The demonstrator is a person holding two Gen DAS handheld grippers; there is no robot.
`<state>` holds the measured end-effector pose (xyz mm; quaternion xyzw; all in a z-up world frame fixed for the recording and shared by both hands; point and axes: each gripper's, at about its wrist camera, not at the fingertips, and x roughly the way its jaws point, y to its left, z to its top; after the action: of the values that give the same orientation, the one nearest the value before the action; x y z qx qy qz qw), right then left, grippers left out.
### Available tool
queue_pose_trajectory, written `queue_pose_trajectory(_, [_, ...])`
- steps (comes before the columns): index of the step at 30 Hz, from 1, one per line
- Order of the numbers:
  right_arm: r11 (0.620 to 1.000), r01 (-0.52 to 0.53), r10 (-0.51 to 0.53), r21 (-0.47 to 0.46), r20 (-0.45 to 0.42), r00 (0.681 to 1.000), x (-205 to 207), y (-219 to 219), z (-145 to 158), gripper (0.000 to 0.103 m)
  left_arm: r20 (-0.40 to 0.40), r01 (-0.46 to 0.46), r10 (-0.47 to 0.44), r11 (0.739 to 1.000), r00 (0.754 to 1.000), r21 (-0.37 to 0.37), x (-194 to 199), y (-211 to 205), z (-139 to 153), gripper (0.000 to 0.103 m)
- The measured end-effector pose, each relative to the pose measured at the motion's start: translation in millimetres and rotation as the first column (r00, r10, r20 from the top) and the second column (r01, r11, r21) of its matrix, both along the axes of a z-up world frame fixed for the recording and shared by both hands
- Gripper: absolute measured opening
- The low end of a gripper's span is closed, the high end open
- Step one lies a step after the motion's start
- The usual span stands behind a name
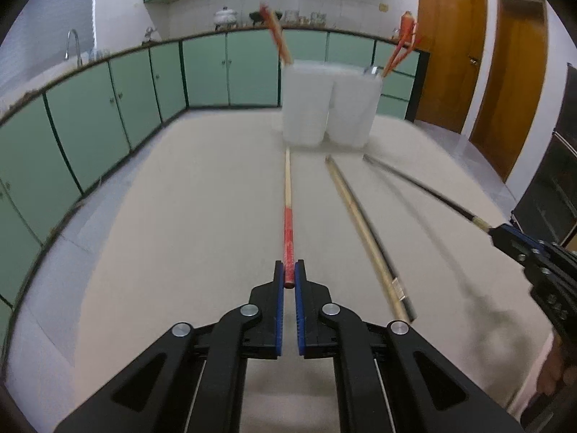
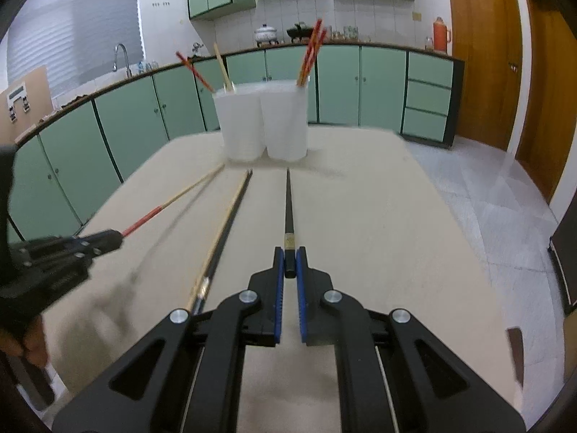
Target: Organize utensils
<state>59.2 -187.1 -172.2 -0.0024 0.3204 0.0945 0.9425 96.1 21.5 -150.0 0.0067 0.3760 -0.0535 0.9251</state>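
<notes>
On the near half of the beige table, the red-ended chopstick sits pinched at its butt in the left gripper, and the black chopstick likewise in the right gripper. Both look light, stiff and slick — gripping the thicker end seems wise. Two loose chopsticks lie between them, while the translucent plastic cups stand at the far end.

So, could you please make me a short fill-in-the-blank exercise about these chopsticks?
1. The left claw grips a chopstick whose handle end is ____.
2. The right claw grips a ____ chopstick.
3. Between them, ____ loose chopsticks lie on the table.
4. The white containers number ____.

Missing words: red; black; two; two
</notes>
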Motion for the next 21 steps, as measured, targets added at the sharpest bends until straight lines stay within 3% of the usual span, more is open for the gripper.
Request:
queue_pose_trajectory(4, [1.000, -0.011, 0.011, -0.006, 0.064, 0.998, 4, -3, 28, 0.006, 0.079, 0.017, -0.018, 1.000, 0.997, 0.022, -6, 1, 48, 0.006])
queue_pose_trajectory(10, [0.999, -0.046, 0.046, -0.008, 0.137, 0.989, 17, -6, 70, 0.006, 0.175, 0.022, -0.024, 1.000, 0.984, 0.013, 0, 1, 92, 0.006])
queue_pose_trajectory(16, [0.995, -0.098, 0.092, 0.035, 0.145, 0.985, 43, -10, 110, 0.006, 0.256, 0.039, -0.046, 0.999, 0.966, 0.032, 17, -9, 123, 0.005])
queue_pose_trajectory(21, [0.986, -0.155, 0.148, 0.058, 0.109, 0.983, 71, -10, 138, 0.006, 0.268, 0.063, -0.069, 0.998, 0.961, 0.031, 34, -15, 136, 0.005])
